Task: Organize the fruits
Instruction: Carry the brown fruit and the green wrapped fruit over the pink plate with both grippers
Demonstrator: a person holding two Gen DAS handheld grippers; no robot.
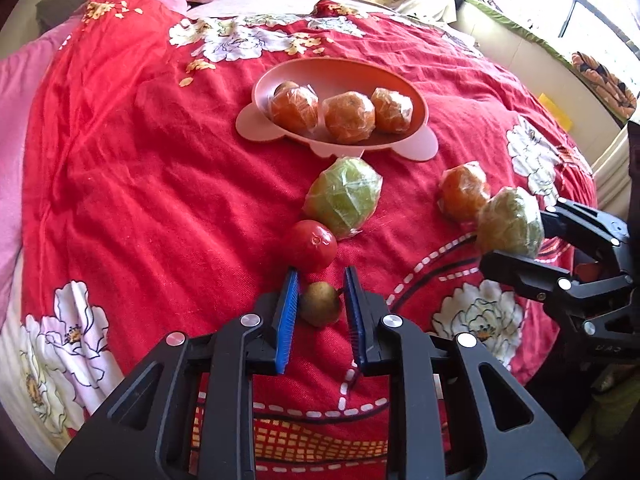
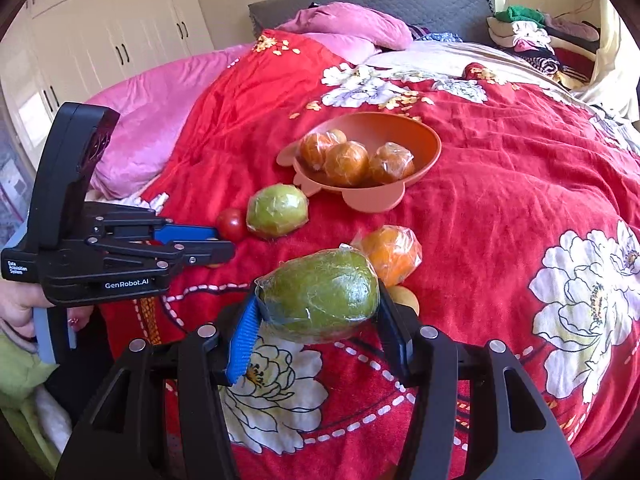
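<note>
A pink bowl (image 1: 416, 100) (image 2: 428, 136) on the red floral bedspread holds three wrapped oranges (image 1: 349, 117) (image 2: 346, 163) and a small fruit behind them. My left gripper (image 1: 321, 284) is open, its blue pads either side of a small brown pear (image 1: 320, 305); a red tomato (image 1: 310, 245) (image 2: 231, 223) lies just beyond. My right gripper (image 2: 318, 300) is shut on a wrapped green fruit (image 2: 320, 295) (image 1: 510, 222). Another wrapped green fruit (image 1: 343, 196) (image 2: 277, 210) and a wrapped orange (image 1: 465, 193) (image 2: 390, 254) lie before the bowl. A small yellow fruit (image 2: 406, 298) lies behind the right finger.
The red floral bedspread (image 1: 140, 160) (image 2: 520, 180) covers the bed. Pink pillows (image 2: 344, 28) and a grey headboard (image 2: 420, 0) are at the far end. A clothes pile (image 2: 532, 36) sits at the far right. White wardrobes (image 2: 100, 32) stand to the left.
</note>
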